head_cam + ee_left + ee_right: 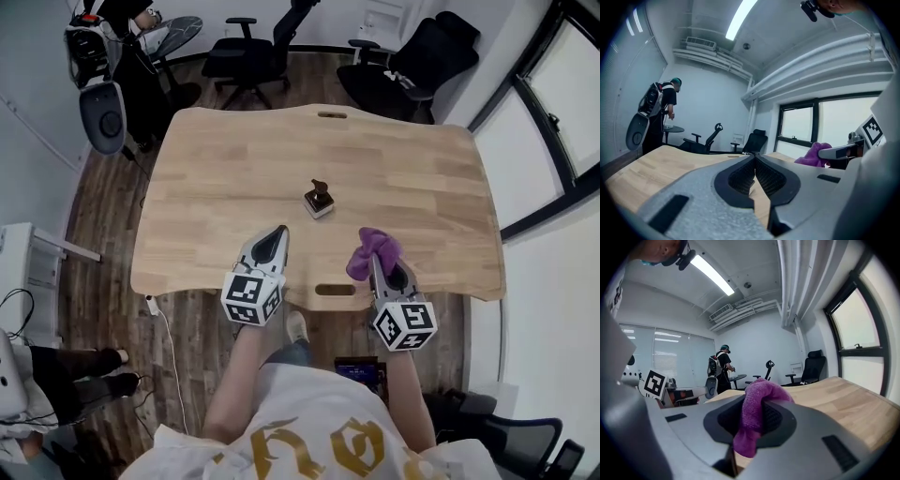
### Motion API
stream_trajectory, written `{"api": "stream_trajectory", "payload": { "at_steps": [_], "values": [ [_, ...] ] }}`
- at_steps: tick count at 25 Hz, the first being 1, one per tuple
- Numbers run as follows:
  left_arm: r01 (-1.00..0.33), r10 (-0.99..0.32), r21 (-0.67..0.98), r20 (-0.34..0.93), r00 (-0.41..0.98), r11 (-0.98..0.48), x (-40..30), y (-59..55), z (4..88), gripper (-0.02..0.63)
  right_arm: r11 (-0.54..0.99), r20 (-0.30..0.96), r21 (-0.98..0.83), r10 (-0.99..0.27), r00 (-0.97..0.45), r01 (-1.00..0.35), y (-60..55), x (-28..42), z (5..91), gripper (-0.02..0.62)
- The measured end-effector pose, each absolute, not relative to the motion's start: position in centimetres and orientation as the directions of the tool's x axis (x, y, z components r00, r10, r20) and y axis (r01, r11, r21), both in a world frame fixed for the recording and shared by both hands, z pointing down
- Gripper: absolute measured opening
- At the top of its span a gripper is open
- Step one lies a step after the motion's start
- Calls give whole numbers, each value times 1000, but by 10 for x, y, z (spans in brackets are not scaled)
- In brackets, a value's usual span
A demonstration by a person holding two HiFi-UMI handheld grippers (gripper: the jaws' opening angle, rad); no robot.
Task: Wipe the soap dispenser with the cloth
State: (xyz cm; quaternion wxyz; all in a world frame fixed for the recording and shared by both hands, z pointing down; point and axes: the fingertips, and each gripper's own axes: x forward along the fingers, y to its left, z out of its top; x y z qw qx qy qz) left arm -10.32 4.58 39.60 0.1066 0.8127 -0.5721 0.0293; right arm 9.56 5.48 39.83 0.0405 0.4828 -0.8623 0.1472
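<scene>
A small soap dispenser [319, 199] with a dark pump top and pale base stands upright near the middle of the wooden table [225, 169]. My right gripper [378, 251] is shut on a purple cloth [373, 250], which bunches up over its jaws [757, 413]. It hovers over the table's near edge, to the right of and nearer than the dispenser. My left gripper [279, 234] is shut with nothing in it [753, 161], over the near edge just left of the dispenser. The cloth [813, 153] also shows at the right of the left gripper view.
Black office chairs [253, 52] stand beyond the table's far edge. A person with a backpack [719, 369] stands at a small round table [173, 33] at the far left. Windows [562, 103] line the right wall. A cable slot [335, 290] is cut in the near edge.
</scene>
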Motion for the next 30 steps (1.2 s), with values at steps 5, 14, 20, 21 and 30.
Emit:
{"api": "stream_trajectory", "payload": {
  "at_steps": [5,14,20,21,30],
  "values": [
    [-932,-907,161,227,355,-325,-114,-3,425,9,463,253,-244,-818,-516,-852,4,85,422,52],
    [-928,-902,186,239,361,-322,-132,-50,440,11,436,283,-265,-818,-501,-860,-36,69,438,52],
    [-921,-897,200,233,376,-334,-133,-58,440,11,426,273,-258,-829,-488,-868,-40,66,432,52],
    [-921,-898,201,229,375,-333,-134,-58,438,11,423,270,-258,-832,-485,-869,-40,67,429,52],
    [-914,-902,187,178,393,-361,-137,-61,418,11,420,176,-299,-858,-482,-857,-46,61,404,52]
  ]
}}
